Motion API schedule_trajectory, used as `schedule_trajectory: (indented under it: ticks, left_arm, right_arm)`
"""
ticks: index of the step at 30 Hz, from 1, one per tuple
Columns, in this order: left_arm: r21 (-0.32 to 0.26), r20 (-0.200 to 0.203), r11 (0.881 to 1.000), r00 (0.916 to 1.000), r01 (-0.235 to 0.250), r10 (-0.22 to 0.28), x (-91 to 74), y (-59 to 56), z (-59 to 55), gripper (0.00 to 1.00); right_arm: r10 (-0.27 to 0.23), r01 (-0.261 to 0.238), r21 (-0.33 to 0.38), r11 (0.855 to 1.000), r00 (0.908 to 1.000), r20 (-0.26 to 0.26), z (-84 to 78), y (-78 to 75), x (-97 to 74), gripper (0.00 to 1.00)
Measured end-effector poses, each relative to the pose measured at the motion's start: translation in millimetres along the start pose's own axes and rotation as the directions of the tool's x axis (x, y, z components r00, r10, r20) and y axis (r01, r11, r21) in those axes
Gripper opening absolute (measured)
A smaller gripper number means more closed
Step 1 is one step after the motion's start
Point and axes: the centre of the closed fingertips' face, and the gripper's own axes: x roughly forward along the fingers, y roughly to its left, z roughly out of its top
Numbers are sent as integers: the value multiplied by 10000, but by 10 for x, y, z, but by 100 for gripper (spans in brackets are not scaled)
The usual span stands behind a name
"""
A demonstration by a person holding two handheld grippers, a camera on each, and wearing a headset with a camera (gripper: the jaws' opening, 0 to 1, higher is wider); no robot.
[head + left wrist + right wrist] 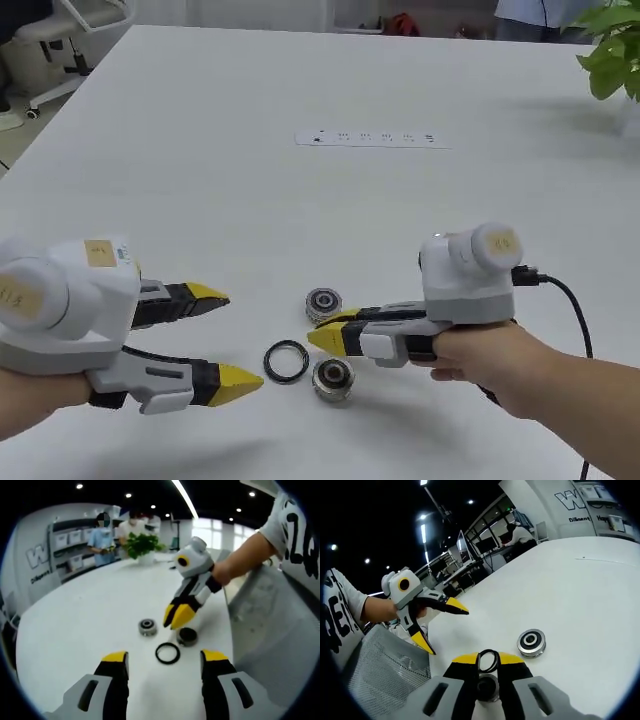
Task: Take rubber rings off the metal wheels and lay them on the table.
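On the broad white bench (300, 210) the task's things sit in a tight cluster between the two tools, near enough for either to reach. There are two small round metal wheels and one loose thin black rubber ring (286, 361). The ring lies flat on the bench just beside the nearer bare silver metal wheel (333, 378), which suggests it came off that wheel and was set down as the task asks. The farther metal wheel with a dark band round its rim (323, 302) stands a little apart and appears to keep its ring, so by this reading one ring is off and one is left. The right gripper (322, 335) hovers low over the gap between the two wheels, its yellow-tipped jaws drawn close together with only a slit between them and nothing clamped. Its own view looks down through that slit at the ring and the bare wheel. The left gripper (222, 335) is held back at the near side with its jaws spread wide and empty, aimed at the cluster, probably ready to steady a wheel. Farther off there is one recessed white socket strip (370, 138) and one leafy green plant (612, 50).
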Motion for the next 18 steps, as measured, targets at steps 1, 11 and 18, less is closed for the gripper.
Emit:
schedule_trajectory:
  ticks: [1, 11, 18]
  left_arm:
    - [13, 17, 10000, 10000, 0, 0, -3, -2, 9, 59]
    - [96, 171, 9999, 9998, -75, 73, -40, 6, 71, 59]
    - [124, 291, 9998, 9995, -148, 145, -69, 27, 122, 59]
  right_arm:
    - [-14, 14, -65, 10000, 10000, 48, 24, 3, -22, 11]
    - [-190, 201, -919, 9956, 9997, 124, 119, 50, -194, 16]
    - [-263, 241, -1718, 9848, 9996, -102, 93, 113, -282, 25]
